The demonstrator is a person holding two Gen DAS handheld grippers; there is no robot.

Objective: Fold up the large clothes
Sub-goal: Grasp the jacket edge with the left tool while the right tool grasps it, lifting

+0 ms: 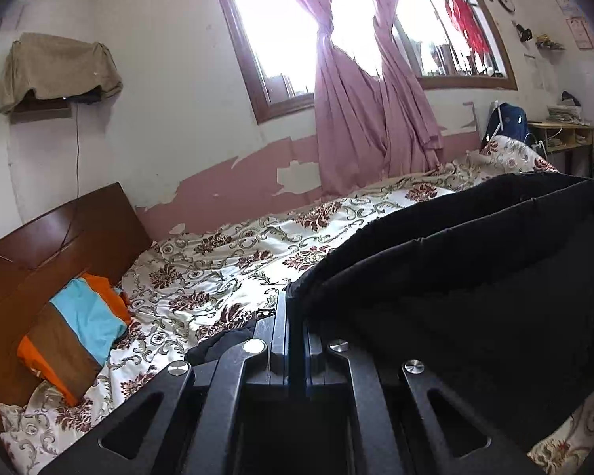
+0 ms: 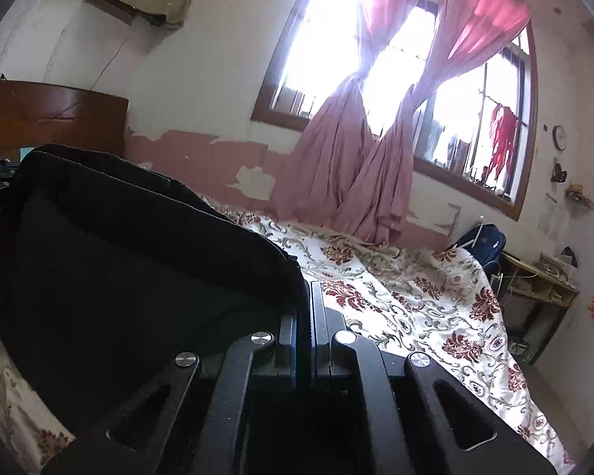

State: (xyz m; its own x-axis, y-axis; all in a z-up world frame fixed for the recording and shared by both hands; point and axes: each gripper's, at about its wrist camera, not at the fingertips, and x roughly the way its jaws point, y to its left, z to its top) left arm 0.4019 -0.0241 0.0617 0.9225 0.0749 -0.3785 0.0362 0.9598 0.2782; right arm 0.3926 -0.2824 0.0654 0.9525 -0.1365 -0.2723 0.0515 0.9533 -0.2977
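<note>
**A:** ok where are your fingers at right now?

**B:** Both sets are pressed together and pinching cloth. My left gripper (image 1: 293, 308) has an edge of the black garment (image 1: 475, 277) clamped between its fingers, and the fabric runs off to the right from there. My right gripper (image 2: 309, 301) is pinching the other end of the same garment (image 2: 138, 257), with the cloth going off to the left.

**A:** so it's in the air?

**B:** Yep, stretched between my two hands and hanging down in a doubled-over sag above the bed (image 1: 225, 261). In the left view a bit of dark cloth (image 1: 217, 344) lies on the sheet just beside the fingers; can't tell if it's part of the same piece.

**A:** what's around it?

**B:** Floral sheet (image 2: 435, 304) under everything, cream with dark red flowers. At the head end there's a brown headboard (image 1: 71, 229) with a striped pillow (image 1: 79, 324) against it, orange, blue and brown. Behind the bed is a wall with peeling pink paint, then a window (image 2: 396, 59) with two knotted pink curtains (image 1: 360, 118). Past the foot of the bed there's a blue bag (image 1: 509, 120) and a small wooden shelf (image 2: 542, 281).
</note>
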